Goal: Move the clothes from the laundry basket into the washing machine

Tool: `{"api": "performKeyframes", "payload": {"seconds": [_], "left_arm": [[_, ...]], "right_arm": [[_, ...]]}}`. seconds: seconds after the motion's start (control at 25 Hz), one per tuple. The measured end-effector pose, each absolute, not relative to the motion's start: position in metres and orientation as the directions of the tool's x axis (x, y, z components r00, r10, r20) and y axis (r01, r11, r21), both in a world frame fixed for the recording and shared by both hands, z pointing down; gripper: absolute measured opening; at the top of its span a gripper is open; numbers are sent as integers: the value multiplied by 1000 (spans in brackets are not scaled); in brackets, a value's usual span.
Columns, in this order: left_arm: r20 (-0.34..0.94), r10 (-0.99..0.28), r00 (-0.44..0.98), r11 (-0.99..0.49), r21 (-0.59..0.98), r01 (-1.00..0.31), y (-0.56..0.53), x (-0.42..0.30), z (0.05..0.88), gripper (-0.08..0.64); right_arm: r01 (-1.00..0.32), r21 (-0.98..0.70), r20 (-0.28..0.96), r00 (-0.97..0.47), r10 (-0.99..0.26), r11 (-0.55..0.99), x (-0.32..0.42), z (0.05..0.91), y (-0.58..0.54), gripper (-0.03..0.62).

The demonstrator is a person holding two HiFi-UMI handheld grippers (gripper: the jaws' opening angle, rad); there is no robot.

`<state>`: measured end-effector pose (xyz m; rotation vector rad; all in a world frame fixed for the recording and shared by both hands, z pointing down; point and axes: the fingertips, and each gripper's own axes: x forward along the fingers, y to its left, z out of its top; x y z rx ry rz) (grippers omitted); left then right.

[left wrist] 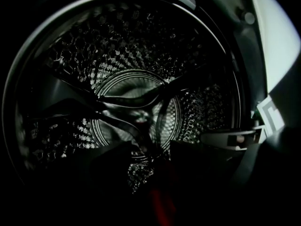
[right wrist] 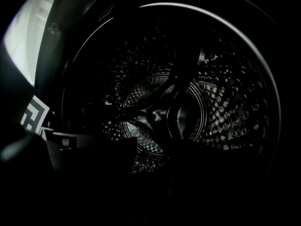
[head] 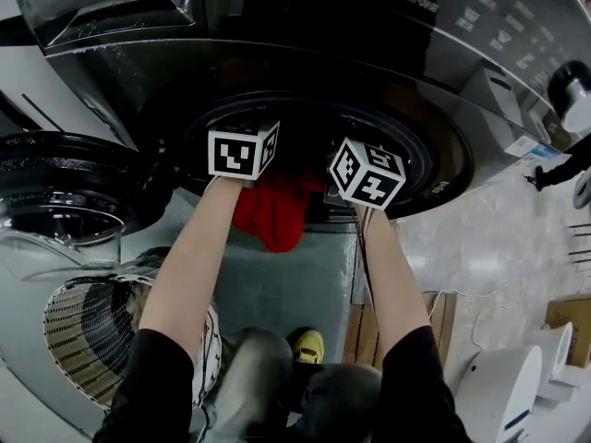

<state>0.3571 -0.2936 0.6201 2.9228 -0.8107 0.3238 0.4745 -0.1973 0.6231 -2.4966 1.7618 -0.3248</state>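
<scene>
Red fabric garment (head: 275, 212) bunched at the lower lip of the round door opening (head: 434, 155), draped down just beneath both sets of fingers; seen again as a red strip (left wrist: 159, 202) low in the gap between the left fingers (left wrist: 110, 168).

Left gripper (left wrist: 148, 154): fingers drawn close on the red fabric garment, with only a narrow slot between the tips.

Right gripper (right wrist: 153, 157): fingers (right wrist: 108, 157) likewise near each other, but too dark to tell whether fabric is pinched or the gap is free.

Directly ahead of both fingertips: perforated steel drum (left wrist: 136, 79) with raised paddles, also in the right gripper view (right wrist: 221, 112), holding no visible clothing.

Above the fingers: black-and-white marker cubes (head: 243, 151) and (head: 367, 172), side by side at the opening.

Around the opening: dark grey front-loading washing machine (head: 277, 26).

Left of the left fingers: round glass door (head: 65, 192), swung wide.

Behind the left fingers, beside the person's left arm: white ribbed plastic laundry basket (head: 83, 340) on the floor.
</scene>
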Motion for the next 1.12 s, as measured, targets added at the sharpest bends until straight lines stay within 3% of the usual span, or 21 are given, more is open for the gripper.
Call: {"api": "performKeyframes", "payload": {"seconds": [0.4,0.56,0.76,1.12], "left_arm": [[238,-495,836,-854,43,-518,-284,354,621,239],[222,-505,834,-846,61,-529,-281,345,616,136],[222,-506,833,-850,37,-526,-269,342,613,11],[209,-507,836,-855,4,-519,-253,328,608,11]], "right_arm": [[-931,-168,151,302,-941,-325,460,620,-194,161],[-926,-166,161,313,-936,-338,456,618,-188,125],[-926,-142,178,323,-929,-349,450,619,-178,5],[-936,-127,162,307,-938,-328,435,611,-165,3]]}}
